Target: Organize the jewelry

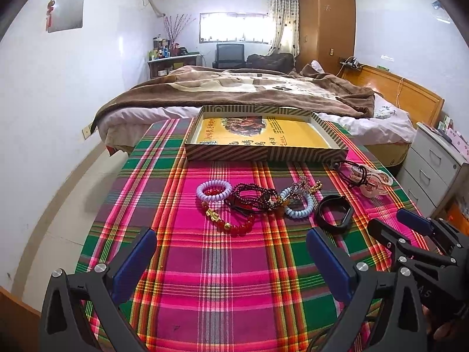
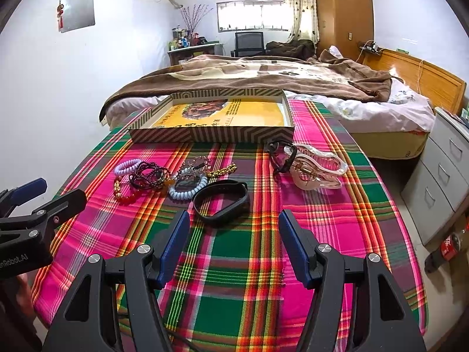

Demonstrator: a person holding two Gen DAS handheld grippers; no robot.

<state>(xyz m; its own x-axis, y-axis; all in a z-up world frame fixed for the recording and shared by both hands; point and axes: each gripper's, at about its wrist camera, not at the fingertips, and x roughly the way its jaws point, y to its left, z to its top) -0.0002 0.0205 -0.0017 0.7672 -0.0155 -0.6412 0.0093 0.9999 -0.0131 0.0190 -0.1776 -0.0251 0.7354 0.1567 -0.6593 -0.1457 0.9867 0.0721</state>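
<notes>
The black band (image 2: 221, 202) lies flat on the bench just ahead of the right gripper (image 2: 231, 237), slightly left of frame centre, long axis left-right. Both grippers' jaws stand open, empty. The left gripper (image 1: 231, 252) faces the bead pile (image 1: 252, 202); the box (image 1: 263, 154) waits beyond.

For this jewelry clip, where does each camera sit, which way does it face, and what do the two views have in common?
Left wrist: on the left gripper, low over the plaid cloth, facing the jewelry pile and striped tray; its own open fingers show, with the right gripper at right.
Right wrist: on the right gripper, facing the black band and clear hair clip; its open fingers show, with the left gripper at left.
Shared: cloth, tray, jewelry, band, clip, and the bed beyond.
</notes>
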